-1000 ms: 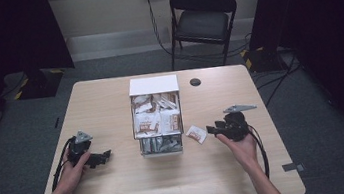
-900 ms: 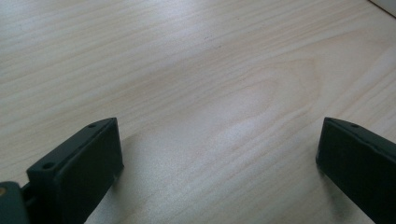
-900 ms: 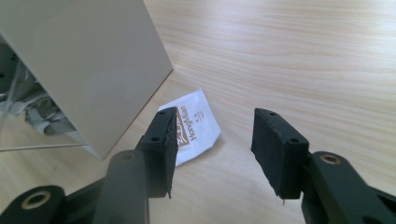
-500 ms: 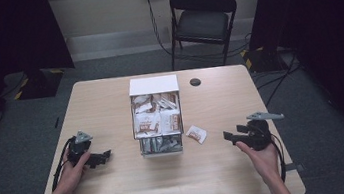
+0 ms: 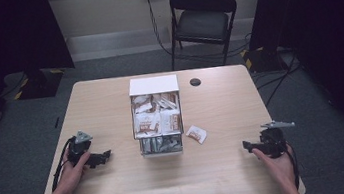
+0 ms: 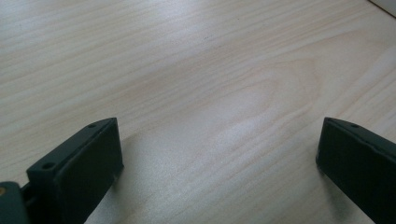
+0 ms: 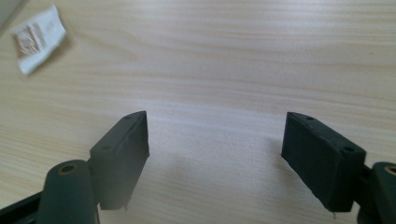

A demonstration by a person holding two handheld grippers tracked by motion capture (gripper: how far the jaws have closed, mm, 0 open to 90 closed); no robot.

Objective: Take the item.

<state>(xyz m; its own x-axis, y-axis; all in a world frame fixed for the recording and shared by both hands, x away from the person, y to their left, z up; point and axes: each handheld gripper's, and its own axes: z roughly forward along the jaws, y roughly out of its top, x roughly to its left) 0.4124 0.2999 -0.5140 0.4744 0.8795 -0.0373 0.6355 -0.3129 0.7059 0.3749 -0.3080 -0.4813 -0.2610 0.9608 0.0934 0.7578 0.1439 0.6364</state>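
Observation:
A white box (image 5: 153, 86) of small brown-and-white packets stands at the table's middle. One loose packet (image 5: 196, 134) (image 7: 39, 37) lies flat on the wood just right of the box. My right gripper (image 5: 247, 146) (image 7: 215, 154) rests near the table's front right, well away from that packet; its jaws have just been opening, stand wide apart and hold nothing. My left gripper (image 5: 105, 156) (image 6: 217, 163) lies low over bare wood at the front left, open and empty, pointing toward the box.
The wooden table (image 5: 231, 180) has a small round black cap (image 5: 195, 82) near its far edge. A black folding chair (image 5: 204, 17) stands behind the table. Dark curtains flank both sides, and cables run across the grey floor.
The right gripper let go of the packet beside the box and pulled back toward the front right edge, its jaws spreading. The packet stays by the box. The left hand kept still.

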